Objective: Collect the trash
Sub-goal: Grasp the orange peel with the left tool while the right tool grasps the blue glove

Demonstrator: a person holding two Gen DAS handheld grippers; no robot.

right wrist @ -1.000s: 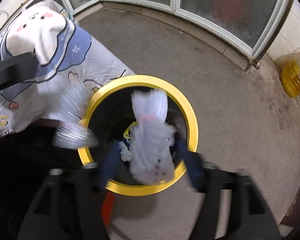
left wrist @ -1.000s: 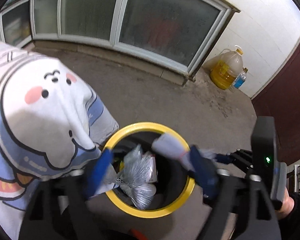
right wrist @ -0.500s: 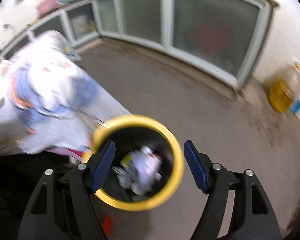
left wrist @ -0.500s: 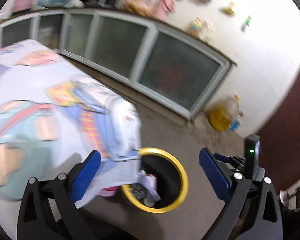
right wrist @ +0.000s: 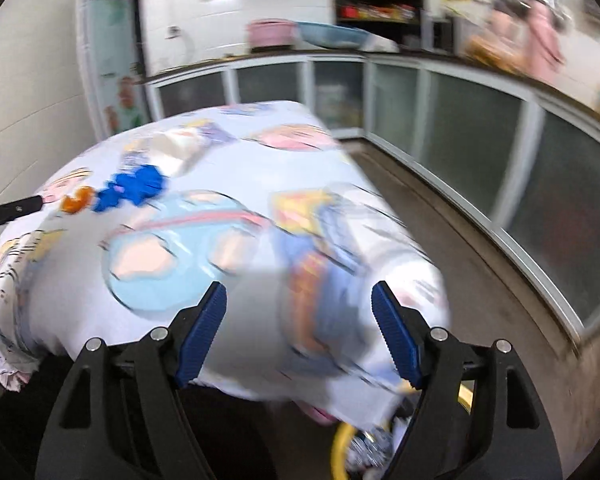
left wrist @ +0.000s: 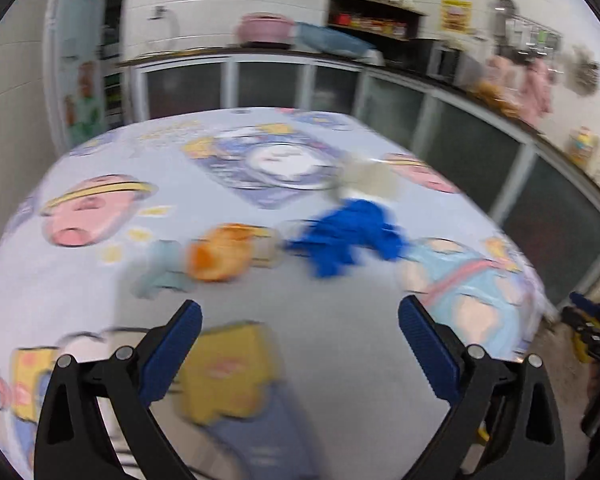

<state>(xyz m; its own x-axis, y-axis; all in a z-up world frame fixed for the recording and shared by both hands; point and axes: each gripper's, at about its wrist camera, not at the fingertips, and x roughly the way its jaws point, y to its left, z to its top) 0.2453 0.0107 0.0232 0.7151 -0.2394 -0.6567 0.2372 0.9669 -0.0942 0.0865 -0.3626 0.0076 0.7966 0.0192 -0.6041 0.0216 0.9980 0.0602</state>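
**Both tongs wide over the table**

While hanging above the tablecloth (left wrist: pixel 340 320), standing wide and empty: left gripper (left wrist: pixel 300 328), right gripper (right wrist: pixel 299 308). Right jaws just opening a little more, gripping nothing. Lying on the cloth, near each other: blue trash (left wrist: pixel 348 236), orange trash (left wrist: pixel 220 252). Showing at the lower edge of the right view: yellow bin (right wrist: pixel 342 448), trash inside.

A table (left wrist: pixel 340 340) covered by a cartoon-printed cloth (left wrist: pixel 100 216) is seen. Near its middle a crumpled blue item (left wrist: pixel 348 236) and an orange item (left wrist: pixel 220 256) are laid side by side; a pale blurred item (left wrist: pixel 364 180) lies just behind the blue one.
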